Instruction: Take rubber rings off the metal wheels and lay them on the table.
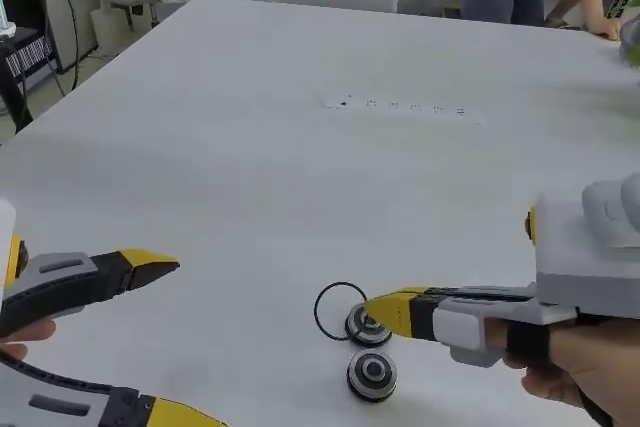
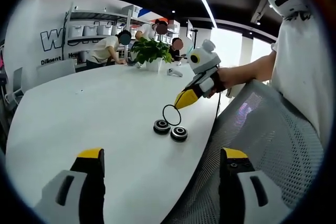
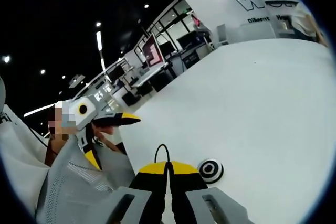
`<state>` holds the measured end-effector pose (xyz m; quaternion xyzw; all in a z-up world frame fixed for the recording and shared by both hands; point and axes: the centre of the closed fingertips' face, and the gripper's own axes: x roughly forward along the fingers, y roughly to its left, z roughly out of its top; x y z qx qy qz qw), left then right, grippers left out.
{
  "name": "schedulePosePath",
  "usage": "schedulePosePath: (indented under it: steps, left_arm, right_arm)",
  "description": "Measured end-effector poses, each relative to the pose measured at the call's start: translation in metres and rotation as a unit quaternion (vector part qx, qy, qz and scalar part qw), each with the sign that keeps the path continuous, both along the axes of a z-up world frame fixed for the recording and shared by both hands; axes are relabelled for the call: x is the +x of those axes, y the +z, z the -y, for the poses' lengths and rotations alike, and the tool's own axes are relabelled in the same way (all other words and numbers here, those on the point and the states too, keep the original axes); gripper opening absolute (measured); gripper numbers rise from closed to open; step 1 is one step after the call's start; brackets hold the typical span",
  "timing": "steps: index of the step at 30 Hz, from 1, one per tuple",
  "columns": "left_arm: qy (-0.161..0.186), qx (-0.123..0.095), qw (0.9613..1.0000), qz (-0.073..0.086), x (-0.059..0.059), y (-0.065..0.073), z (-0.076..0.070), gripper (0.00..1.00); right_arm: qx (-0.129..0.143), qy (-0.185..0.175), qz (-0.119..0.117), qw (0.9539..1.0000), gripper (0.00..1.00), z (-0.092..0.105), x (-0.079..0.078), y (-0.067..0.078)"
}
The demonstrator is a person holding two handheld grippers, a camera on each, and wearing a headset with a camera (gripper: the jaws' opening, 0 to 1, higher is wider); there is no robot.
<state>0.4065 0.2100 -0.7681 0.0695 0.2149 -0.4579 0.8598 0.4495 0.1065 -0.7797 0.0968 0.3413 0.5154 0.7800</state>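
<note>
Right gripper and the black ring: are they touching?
Touching. The right gripper view shows the right gripper with its jaws shut on the ring, whose loop rises out from between their tips.

On the near right part of the table (image 1: 250,167), the nearer wheel (image 1: 372,374) sits just in front of the farther wheel (image 1: 367,325). The right tongs (image 1: 370,307) reach in from the right above the farther wheel, with the rubber ring (image 1: 316,310) pinched at their tips, to its left. The left tongs (image 1: 170,342) hang near left, well apart. A power strip (image 1: 405,107) lies farther back, mid-table.
</note>
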Motion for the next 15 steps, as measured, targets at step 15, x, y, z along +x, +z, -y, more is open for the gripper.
schedulePosePath:
  steps: [15]
  left_arm:
    - [-0.002,0.003,1.0,0.0,-0.001,0.0,0.0,0.89]
  right_arm:
    - [-0.052,0.052,0.014,0.9972,0.0,-0.008,-0.016,-0.022]
